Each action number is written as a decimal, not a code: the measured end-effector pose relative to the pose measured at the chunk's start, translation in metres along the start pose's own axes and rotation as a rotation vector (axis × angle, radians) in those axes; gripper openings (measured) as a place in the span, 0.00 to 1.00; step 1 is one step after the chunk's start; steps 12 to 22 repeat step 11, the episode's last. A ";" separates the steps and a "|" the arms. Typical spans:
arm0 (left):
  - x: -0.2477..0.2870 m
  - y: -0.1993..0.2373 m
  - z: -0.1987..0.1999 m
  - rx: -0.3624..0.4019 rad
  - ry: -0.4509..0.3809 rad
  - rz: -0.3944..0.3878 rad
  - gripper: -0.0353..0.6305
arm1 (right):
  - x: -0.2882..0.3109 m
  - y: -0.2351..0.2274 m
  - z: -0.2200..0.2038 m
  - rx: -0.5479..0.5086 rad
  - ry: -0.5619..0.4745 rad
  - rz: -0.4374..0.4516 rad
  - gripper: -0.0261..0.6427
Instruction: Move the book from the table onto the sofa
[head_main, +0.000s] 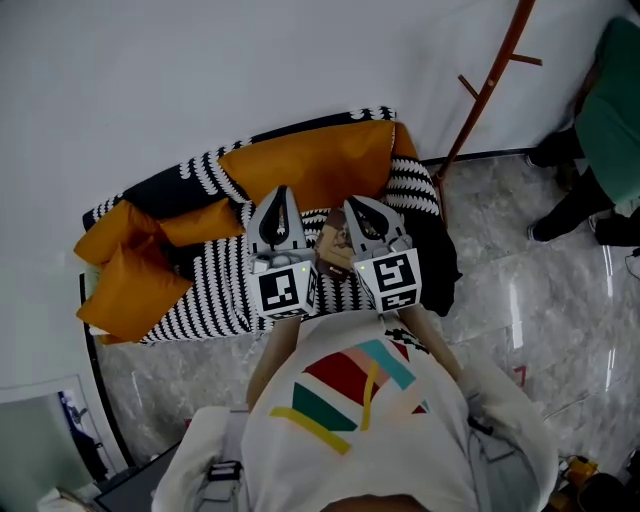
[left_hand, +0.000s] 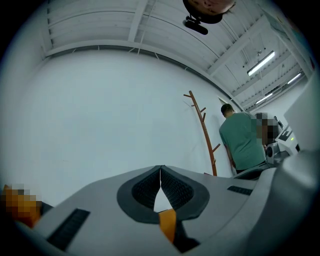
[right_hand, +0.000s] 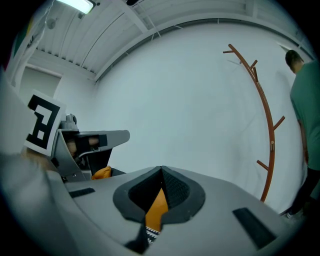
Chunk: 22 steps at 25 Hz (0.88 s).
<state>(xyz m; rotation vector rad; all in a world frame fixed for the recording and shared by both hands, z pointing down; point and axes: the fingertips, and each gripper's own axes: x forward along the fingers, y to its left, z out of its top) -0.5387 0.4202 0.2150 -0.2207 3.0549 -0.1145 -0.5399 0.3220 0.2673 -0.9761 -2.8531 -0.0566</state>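
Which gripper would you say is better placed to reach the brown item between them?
Right, narrowly: the right gripper looks nearer the brown item on the sofa than the left gripper. Both are shut and empty.

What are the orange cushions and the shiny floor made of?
The orange cushions look like soft matte cloth: they sag and crease. The floor looks like polished stone or tile, maybe marble: grey veins and bright reflections.

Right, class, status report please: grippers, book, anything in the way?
Left gripper shut, empty. Right gripper shut, empty. Brownish item on sofa between them, likely the book. No obstruction visible.
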 end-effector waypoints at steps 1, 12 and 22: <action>-0.001 0.001 -0.001 -0.003 0.001 0.003 0.07 | 0.000 0.000 0.000 0.002 -0.002 -0.001 0.06; 0.008 0.018 -0.008 -0.021 -0.005 0.012 0.07 | 0.012 0.001 -0.008 -0.024 0.032 -0.004 0.06; 0.008 0.018 -0.008 -0.021 -0.005 0.012 0.07 | 0.012 0.001 -0.008 -0.024 0.032 -0.004 0.06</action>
